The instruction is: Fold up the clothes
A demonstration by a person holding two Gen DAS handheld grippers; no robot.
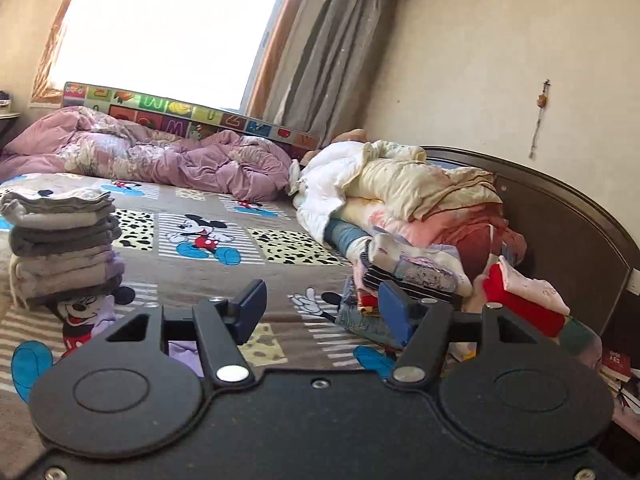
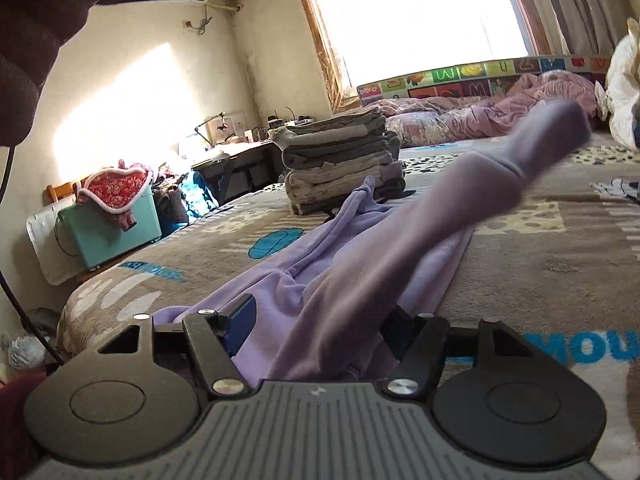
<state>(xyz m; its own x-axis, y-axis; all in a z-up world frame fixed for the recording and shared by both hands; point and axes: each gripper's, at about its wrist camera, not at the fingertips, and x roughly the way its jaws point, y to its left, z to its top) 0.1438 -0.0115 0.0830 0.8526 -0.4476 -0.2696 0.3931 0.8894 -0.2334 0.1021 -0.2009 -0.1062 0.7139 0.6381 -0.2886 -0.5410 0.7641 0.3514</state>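
Note:
A lilac garment (image 2: pixel 320 276) lies spread on the Mickey Mouse bedspread (image 2: pixel 540 256). One long part of it, blurred, rises from between my right gripper's fingers toward the far right. My right gripper (image 2: pixel 316 328) has its jaws wide apart with the lilac cloth lying between them; I cannot tell whether it grips. My left gripper (image 1: pixel 322 308) is open and empty, held above the bedspread (image 1: pixel 208 272). A scrap of lilac cloth (image 1: pixel 184 354) shows just under it. A stack of folded grey and beige clothes (image 1: pixel 60 244) stands at the left; it also shows in the right wrist view (image 2: pixel 340 160).
A heap of unfolded clothes and quilts (image 1: pixel 420 232) lies at the right by the dark headboard (image 1: pixel 560 224). A crumpled purple duvet (image 1: pixel 160 156) lies along the far side under the window. Beside the bed stand a teal box (image 2: pixel 112 228) and a desk (image 2: pixel 240 152).

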